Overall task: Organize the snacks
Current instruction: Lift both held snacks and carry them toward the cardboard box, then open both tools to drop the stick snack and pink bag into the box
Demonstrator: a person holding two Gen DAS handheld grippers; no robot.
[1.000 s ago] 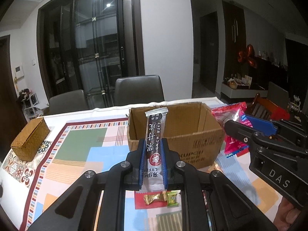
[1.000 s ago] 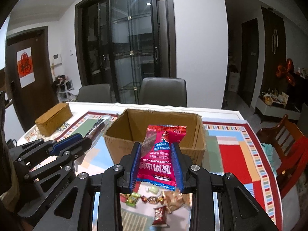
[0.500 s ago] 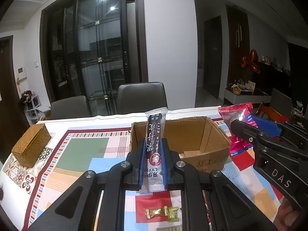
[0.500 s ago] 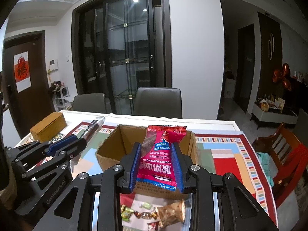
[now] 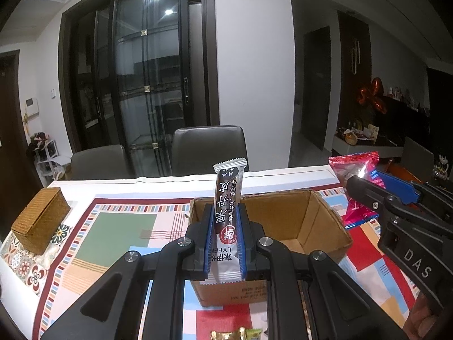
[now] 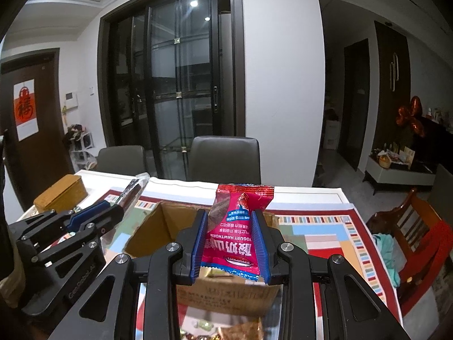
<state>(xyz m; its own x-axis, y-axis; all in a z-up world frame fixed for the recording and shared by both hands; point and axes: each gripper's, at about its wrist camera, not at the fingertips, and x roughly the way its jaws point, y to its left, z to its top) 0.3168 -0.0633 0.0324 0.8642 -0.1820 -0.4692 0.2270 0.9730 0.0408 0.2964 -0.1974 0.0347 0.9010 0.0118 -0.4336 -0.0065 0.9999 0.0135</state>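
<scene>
Left wrist view, left gripper (image 5: pixel 224 236) clamping glossy slim bar (image 5: pixel 226 226), right gripper (image 6: pixel 230 240) pinching crinkly red pouch (image 6: pixel 235 232)

Candies (image 5: pixel 237 335) cut off by bottom edge, left wrist view. Box (image 6: pixel 226 294) front text blurred; its floor hidden behind red packet (image 6: pixel 236 235). Snacks (image 6: pixel 226 331) below: blurred, unidentifiable.

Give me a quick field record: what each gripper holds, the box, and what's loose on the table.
left gripper: shut on snack bar, standing upright
right gripper: shut on red packet
cardboard box: open, on the tablecloth, just beyond both grippers
box contents: none visible; floor partly hidden
loose sweets: on the table, near side of the box
woven box: far left, apart
</scene>
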